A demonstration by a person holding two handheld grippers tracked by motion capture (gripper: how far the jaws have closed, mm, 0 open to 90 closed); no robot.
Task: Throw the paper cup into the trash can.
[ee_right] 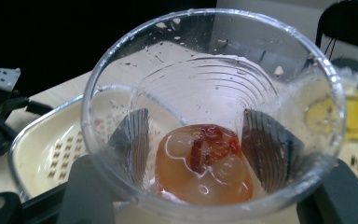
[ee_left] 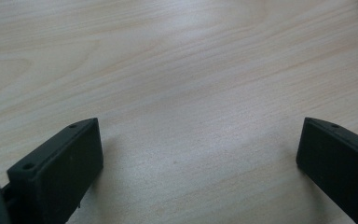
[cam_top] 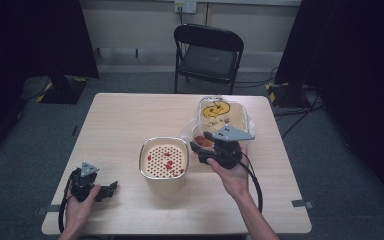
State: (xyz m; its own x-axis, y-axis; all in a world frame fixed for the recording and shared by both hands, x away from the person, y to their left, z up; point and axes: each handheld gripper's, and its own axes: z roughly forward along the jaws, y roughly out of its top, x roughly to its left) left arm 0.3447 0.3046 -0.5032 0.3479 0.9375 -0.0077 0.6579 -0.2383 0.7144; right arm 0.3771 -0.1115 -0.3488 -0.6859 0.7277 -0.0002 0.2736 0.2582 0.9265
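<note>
While the pale wooden table (cam_top: 130, 120) carries a cream square strainer bowl (cam_top: 163, 159) at frame centre, the right gripper (cam_top: 206, 145) pinches a clear plastic cup (ee_right: 212, 116) just right of it. Pouring seems underway; next, tip its reddish watery remainder (ee_right: 204, 163) over the strainer. Lower left, the left gripper (ee_left: 200, 154) rests spread, empty.

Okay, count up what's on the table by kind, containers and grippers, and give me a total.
Clear plastic cup, held by the right hand-held gripper: 1
Strainer tub: 1
Clear lidded box: 1
Hand-held grippers, including the left hand-held gripper: 2
Total: 5
</note>
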